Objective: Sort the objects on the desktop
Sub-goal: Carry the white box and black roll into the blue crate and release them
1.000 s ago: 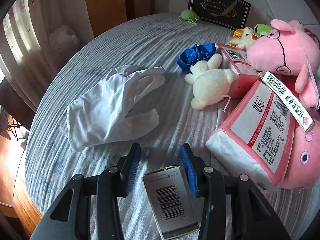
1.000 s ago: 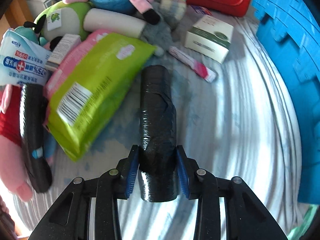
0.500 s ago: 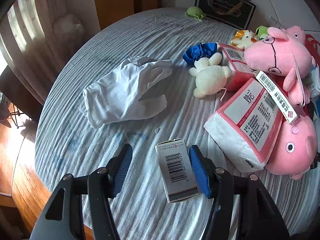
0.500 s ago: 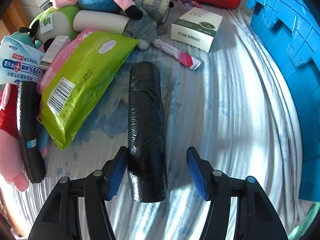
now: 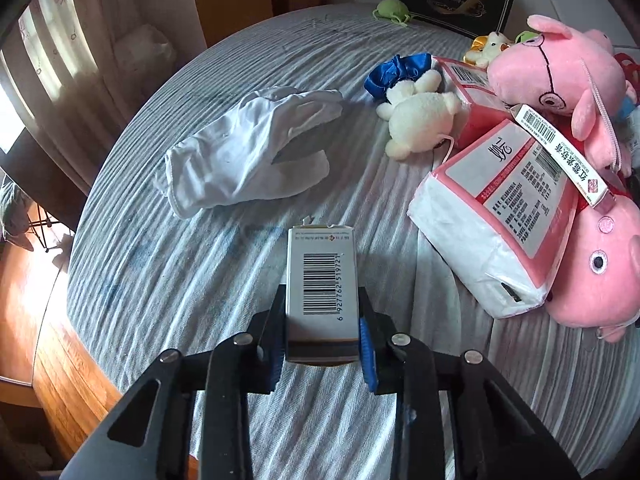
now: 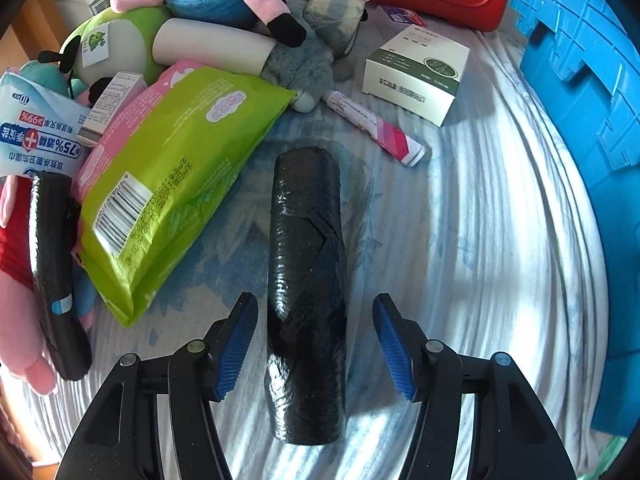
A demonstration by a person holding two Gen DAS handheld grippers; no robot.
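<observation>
A small white box with a barcode [image 5: 322, 276] sits between the blue pads of my left gripper [image 5: 321, 294], which is shut on its sides above the striped grey cloth. In the right wrist view a black wrapped roll [image 6: 306, 240] lies lengthwise on the cloth. My right gripper [image 6: 315, 308] straddles its near half with the jaws closing. Both pads stand clear of the roll, with a gap on each side.
A white glove [image 5: 248, 160], a white plush [image 5: 420, 124], a pink tissue pack [image 5: 496, 220] and pink pig plushes [image 5: 560, 72] lie beyond the left gripper. The table edge [image 5: 52, 340] is at the left. By the roll are a green wipes pack [image 6: 180, 168], a pink tube [image 6: 374, 128], a white-green box [image 6: 416, 68] and a blue crate [image 6: 592, 80].
The left jaws opened around the loose box, then shut on it, and the box now stands straight between the pads. The right jaws let go of the black roll and now stand apart from it.
</observation>
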